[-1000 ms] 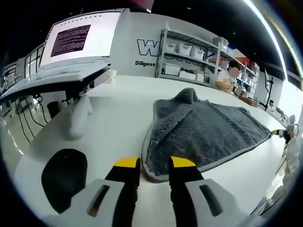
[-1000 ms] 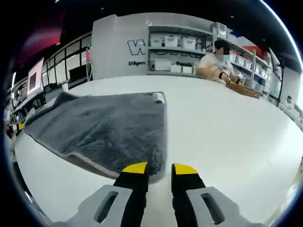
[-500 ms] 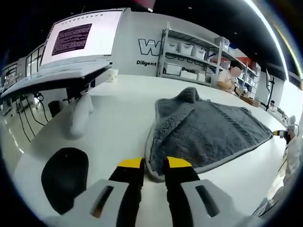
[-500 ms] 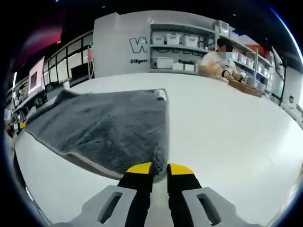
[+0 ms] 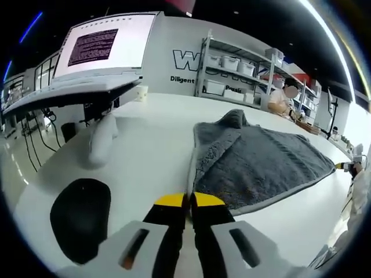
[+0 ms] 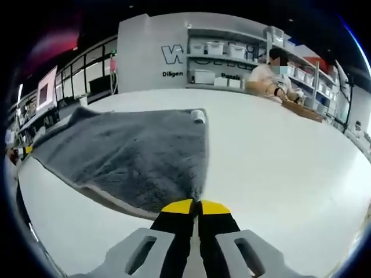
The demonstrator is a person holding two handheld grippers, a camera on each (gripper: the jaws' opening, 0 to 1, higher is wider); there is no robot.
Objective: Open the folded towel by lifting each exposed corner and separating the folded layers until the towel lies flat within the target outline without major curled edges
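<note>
White surface (image 5: pixel 145 133) carries grey towel (image 5: pixel 261 162); left gripper (image 5: pixel 185 201) and right gripper (image 6: pixel 191 206) each clenched on opposite near corners, towel stretching between.

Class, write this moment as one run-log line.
left gripper: shut on towel corner | right gripper: shut on towel corner | towel: folded, on table

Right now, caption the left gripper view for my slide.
Left gripper shut on the grey towel's near corner on the white table.
</note>
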